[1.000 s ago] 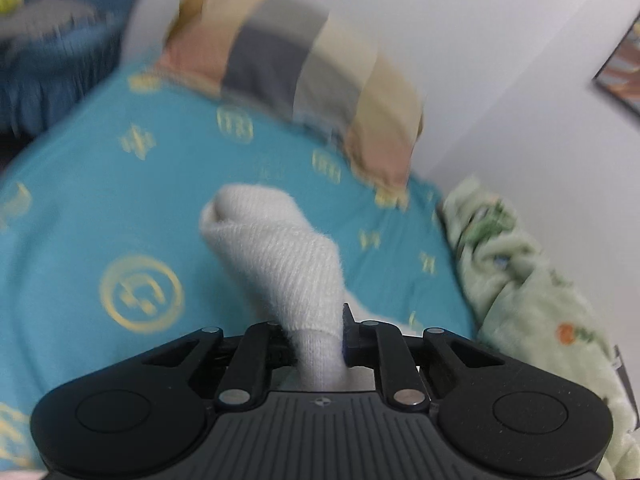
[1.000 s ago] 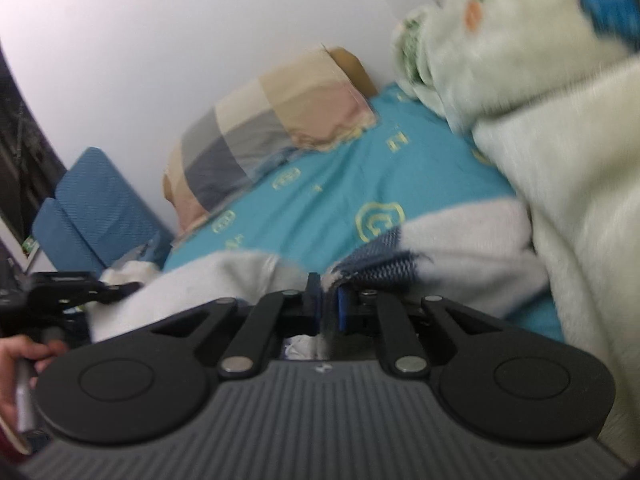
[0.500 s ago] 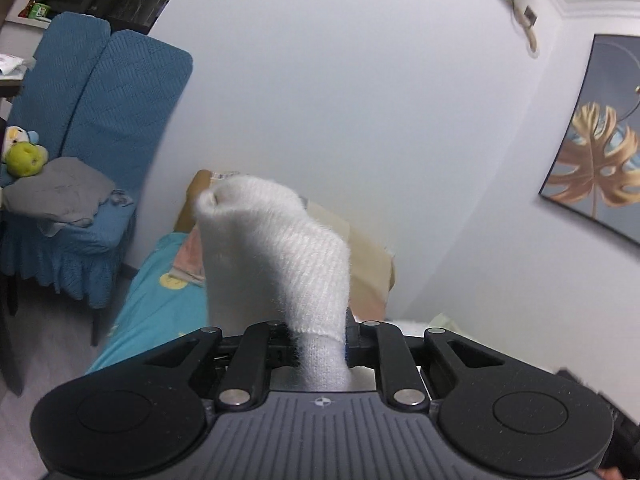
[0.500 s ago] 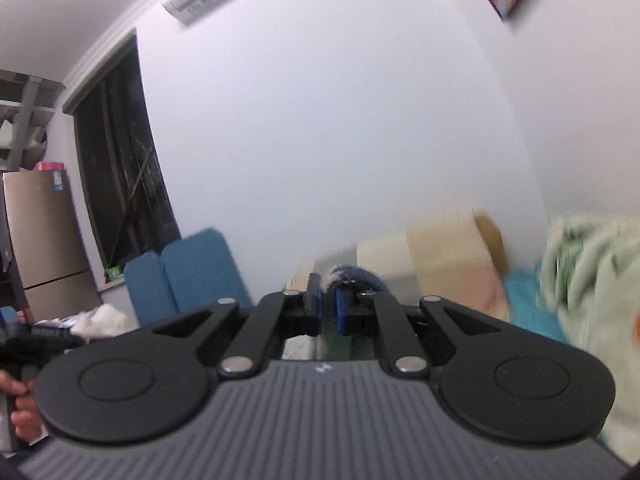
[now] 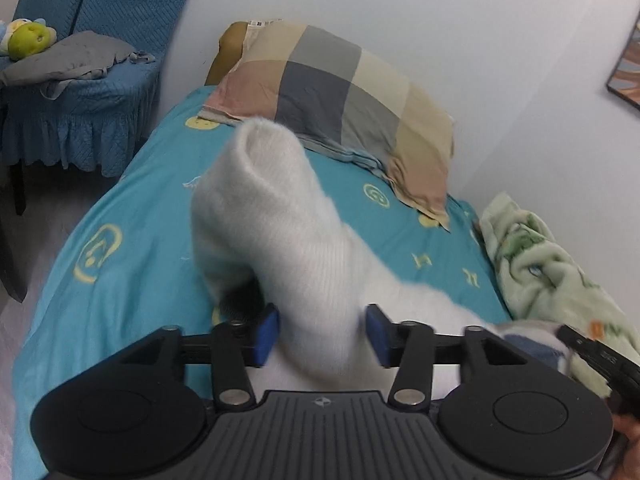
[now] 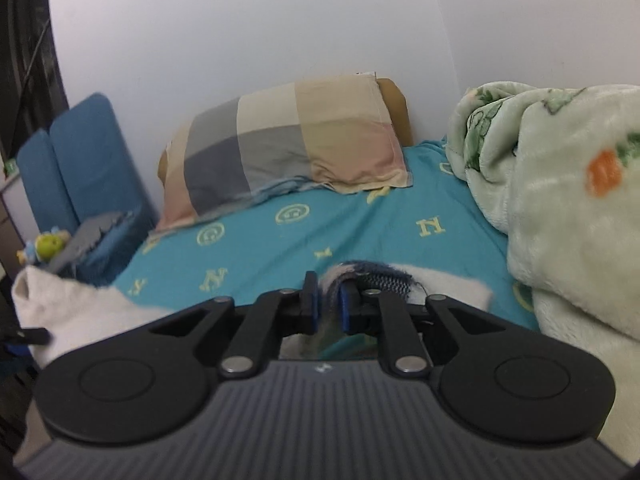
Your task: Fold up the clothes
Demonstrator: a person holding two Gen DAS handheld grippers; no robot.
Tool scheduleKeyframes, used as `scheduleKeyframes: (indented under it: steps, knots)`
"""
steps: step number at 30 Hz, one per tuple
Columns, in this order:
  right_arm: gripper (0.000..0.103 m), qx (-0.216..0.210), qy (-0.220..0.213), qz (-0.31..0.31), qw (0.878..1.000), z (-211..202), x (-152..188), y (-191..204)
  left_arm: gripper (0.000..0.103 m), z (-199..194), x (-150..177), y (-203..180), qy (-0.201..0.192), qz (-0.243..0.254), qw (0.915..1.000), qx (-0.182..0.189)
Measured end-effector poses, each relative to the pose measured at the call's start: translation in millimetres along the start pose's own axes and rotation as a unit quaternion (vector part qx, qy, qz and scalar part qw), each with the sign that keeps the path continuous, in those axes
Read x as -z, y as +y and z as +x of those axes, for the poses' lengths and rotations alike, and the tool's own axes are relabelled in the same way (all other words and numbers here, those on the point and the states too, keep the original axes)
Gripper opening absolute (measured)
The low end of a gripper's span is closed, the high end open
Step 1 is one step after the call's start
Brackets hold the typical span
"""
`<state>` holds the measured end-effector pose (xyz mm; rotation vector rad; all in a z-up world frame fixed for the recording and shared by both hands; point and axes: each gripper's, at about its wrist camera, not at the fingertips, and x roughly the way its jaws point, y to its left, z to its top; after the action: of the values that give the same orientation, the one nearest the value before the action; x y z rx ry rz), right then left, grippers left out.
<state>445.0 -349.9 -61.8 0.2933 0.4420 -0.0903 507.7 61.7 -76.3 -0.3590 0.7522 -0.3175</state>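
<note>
White sweater between parted left gripper pads, right gripper pinching its striped edge

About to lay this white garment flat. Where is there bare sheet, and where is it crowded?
Bare teal sheet lies between the checked pillow at the head and the white garment. More runs along the edge toward the blue chair. The wall side is crowded by the green blanket.

1. The teal bedsheet carries yellow letter-like motifs; at about 2 o'clock from the right gripper, one reads roughly as "N".
2. No other writing is legible.
</note>
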Motion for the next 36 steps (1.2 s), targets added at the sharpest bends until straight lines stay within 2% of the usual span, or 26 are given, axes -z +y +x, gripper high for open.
scheduleKeyframes:
  steps: [1,3,5,8,11,15,17,21,24,25,26,27,28,30,33,36]
  knots:
    - [0.030,-0.001,-0.001,-0.003,1.000,-4.6,0.9,4.1,0.068,-11.5,4.9,5.4,-0.002,0.000,1.0000,0.003]
    - [0.068,0.000,-0.002,-0.007,1.000,-16.6,5.9,9.4,0.075,-44.7,24.5,15.8,-0.012,0.000,0.9999,0.000]
    - [0.084,0.003,-0.003,-0.007,1.000,-43.2,19.2,9.6,0.080,-81.1,48.6,26.4,-0.025,-0.005,0.9997,-0.006]
    - [0.084,0.001,0.017,0.003,1.000,-80.8,45.9,14.2,0.082,-125.2,85.6,45.3,-0.031,-0.038,0.9987,-0.011]
    - [0.084,-0.002,0.058,0.021,0.998,-106.1,73.8,16.6,0.082,-145.6,123.7,59.5,-0.013,-0.069,0.9974,-0.018]
    - [0.083,0.017,0.126,0.069,0.989,-123.4,115.5,9.4,0.082,-145.5,152.8,73.7,0.003,-0.114,0.9934,-0.017]
    - [0.083,0.016,0.142,0.105,0.984,-127.2,133.7,-2.6,0.082,-140.7,162.2,76.6,0.012,-0.134,0.9909,-0.012]
    - [0.082,-0.007,0.156,0.180,0.971,-128.2,154.9,-18.0,0.081,-130.1,171.7,76.2,0.021,-0.150,0.9885,-0.002]
    - [0.082,-0.022,0.158,0.160,0.974,-116.1,153.7,-8.2,0.080,-117.8,175.6,68.7,0.039,-0.133,0.9903,-0.005]
    - [0.082,-0.023,0.161,0.153,0.975,-110.7,155.5,-5.3,0.071,-113.7,176.9,66.2,0.045,-0.127,0.9908,-0.005]
    - [0.081,-0.029,0.166,0.154,0.974,-105.4,159.9,-4.7,0.056,-109.6,178.2,63.7,0.051,-0.122,0.9912,-0.006]
    - [0.072,-0.034,0.171,0.155,0.972,-100.4,164.3,-4.1,0.046,-105.6,179.5,61.2,0.057,-0.116,0.9915,-0.007]
    - [0.068,-0.036,0.174,0.151,0.972,-98.5,167.7,-3.6,0.023,-101.5,180.9,58.7,0.063,-0.111,0.9918,-0.008]
    - [0.043,-0.035,0.167,0.126,0.977,-101.4,163.9,2.4,0.019,-104.8,179.7,53.3,0.058,-0.103,0.9929,-0.010]
    - [0.034,-0.032,0.146,0.081,0.985,-118.1,148.8,14.9,0.014,-128.9,169.3,44.0,0.029,-0.098,0.9948,0.000]
    - [0.031,-0.041,0.120,0.058,0.990,-149.1,126.0,24.2,0.012,-170.6,155.6,34.4,-0.006,-0.100,0.9948,0.018]
